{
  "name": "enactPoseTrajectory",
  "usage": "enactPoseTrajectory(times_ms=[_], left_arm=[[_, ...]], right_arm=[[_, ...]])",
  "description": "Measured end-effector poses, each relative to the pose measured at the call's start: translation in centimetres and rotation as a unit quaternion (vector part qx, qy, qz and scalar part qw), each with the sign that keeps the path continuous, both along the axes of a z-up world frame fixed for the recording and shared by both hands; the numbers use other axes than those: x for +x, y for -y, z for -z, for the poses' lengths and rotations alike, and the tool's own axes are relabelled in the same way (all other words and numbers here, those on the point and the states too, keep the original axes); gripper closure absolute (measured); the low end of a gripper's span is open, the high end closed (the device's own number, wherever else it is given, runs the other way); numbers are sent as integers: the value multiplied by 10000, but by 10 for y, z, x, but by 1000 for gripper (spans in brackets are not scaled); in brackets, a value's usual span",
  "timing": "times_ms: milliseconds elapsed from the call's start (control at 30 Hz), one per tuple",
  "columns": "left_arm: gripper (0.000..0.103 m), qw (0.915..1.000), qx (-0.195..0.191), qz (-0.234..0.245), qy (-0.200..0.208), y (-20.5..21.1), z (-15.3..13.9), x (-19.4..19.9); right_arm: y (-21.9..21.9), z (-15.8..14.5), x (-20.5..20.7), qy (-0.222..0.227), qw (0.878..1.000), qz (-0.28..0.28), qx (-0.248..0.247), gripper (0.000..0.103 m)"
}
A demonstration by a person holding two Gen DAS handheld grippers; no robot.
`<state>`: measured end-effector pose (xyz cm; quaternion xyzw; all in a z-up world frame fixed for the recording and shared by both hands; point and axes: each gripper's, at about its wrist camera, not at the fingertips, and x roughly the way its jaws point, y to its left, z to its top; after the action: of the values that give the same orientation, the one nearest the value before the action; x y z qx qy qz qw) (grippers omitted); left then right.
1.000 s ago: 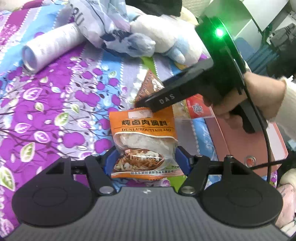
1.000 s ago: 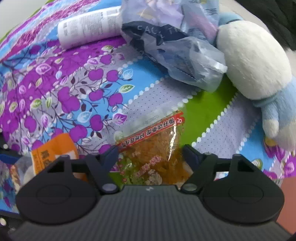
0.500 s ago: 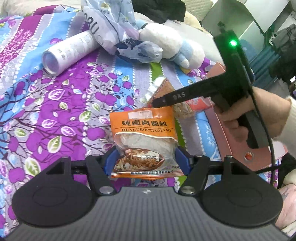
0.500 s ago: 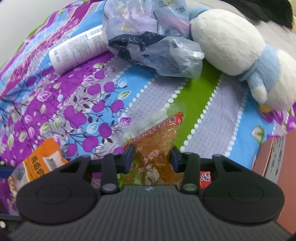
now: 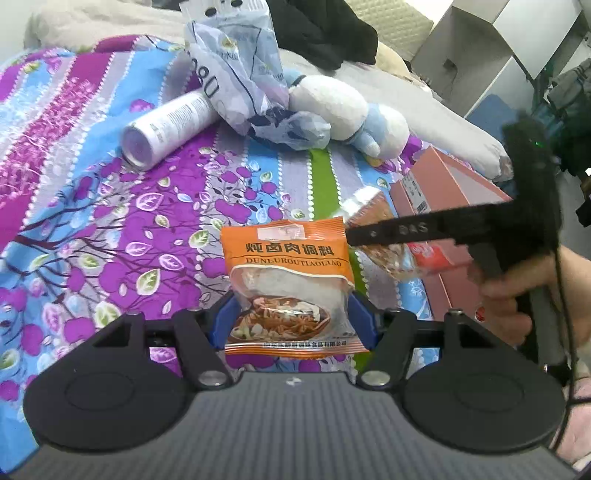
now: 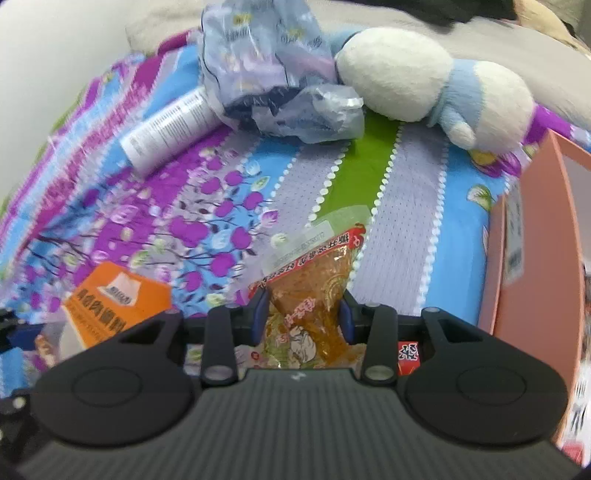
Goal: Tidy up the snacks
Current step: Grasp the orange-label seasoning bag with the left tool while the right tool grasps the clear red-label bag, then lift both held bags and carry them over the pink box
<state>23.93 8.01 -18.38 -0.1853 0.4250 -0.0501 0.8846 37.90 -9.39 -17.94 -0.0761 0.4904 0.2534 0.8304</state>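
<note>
My left gripper (image 5: 291, 314) is shut on the lower part of an orange seasoning packet (image 5: 288, 258), holding it upright above the flowered bedspread (image 5: 110, 229). That orange packet (image 6: 114, 299) also shows at the lower left of the right wrist view. My right gripper (image 6: 303, 314) is shut on a clear, red-edged packet of brown snack (image 6: 314, 273), with its blue pads pinching the packet's middle. In the left wrist view the right gripper (image 5: 369, 240) hangs just right of the orange packet, held by a hand (image 5: 517, 288), with the clear packet (image 5: 369, 206) in it.
A pink box (image 6: 535, 258) stands open at the right edge of the bed. At the back lie a white-and-blue plush toy (image 6: 424, 77), a crumpled plastic bag (image 6: 277, 74) and a white bottle (image 6: 170, 129) on its side. Dark clothing (image 5: 325, 33) lies beyond them.
My right gripper has shut on the clear packet, lifted it off the bedspread and rolled. Both grippers have risen with their packets. The right one has drifted right, toward the pink box.
</note>
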Motion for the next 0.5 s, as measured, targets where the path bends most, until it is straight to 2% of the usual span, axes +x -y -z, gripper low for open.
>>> enactPoseTrajectory(times_ms=[300, 500], left_arm=[[34, 9992, 98, -372, 112, 4, -24, -34], [35, 9989, 141, -366, 269, 20, -42, -53]], right_arm=[[30, -30, -61, 239, 9959, 636, 603, 61], [43, -48, -108, 440, 9899, 983, 921, 61]])
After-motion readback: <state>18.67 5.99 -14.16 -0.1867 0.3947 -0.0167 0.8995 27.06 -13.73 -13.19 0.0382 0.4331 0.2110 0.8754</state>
